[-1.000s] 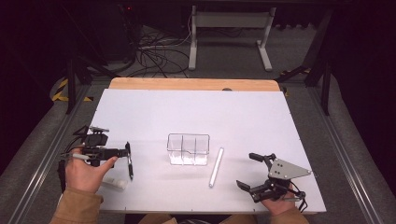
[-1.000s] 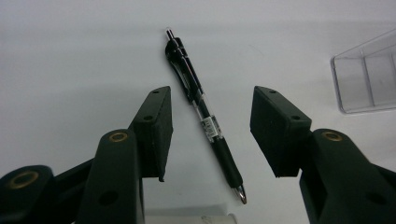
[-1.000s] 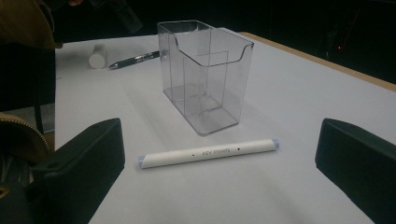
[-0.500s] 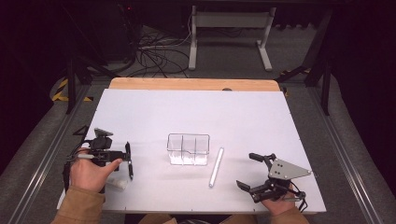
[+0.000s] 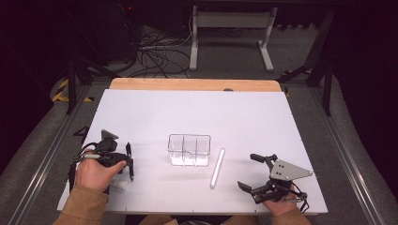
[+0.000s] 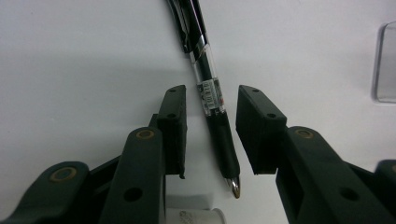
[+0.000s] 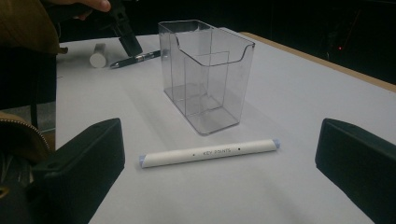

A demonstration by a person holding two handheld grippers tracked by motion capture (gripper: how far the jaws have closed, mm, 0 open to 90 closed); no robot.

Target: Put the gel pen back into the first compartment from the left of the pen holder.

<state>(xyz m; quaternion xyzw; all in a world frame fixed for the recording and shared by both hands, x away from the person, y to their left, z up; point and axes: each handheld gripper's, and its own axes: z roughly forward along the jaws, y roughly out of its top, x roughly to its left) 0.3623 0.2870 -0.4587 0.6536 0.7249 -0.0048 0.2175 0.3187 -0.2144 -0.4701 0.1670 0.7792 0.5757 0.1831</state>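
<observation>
A black pen (image 6: 212, 93) lies on the white table, and the jaws of my left gripper (image 6: 211, 116) stand on either side of its grip. They have just been closing, but a thin gap still shows on each side, so the pads are not pressing. From above, the left gripper (image 5: 127, 161) sits over the pen (image 5: 130, 171) at the front left. My right gripper (image 5: 256, 173) rests wide open at the front right with nothing between its jaws. A white marker (image 7: 210, 152) lies just ahead of it.
A clear plastic organizer (image 5: 189, 150) with compartments stands mid-table, with the white marker (image 5: 217, 167) just to its right. A short white cylinder (image 5: 119, 185) lies beside my left hand, near the pen's tip. The table's front edge is close behind both hands.
My left gripper has sunk onto the pen, shifting a little toward the front edge, and its jaws have narrowed around it. The right gripper has stayed still.
</observation>
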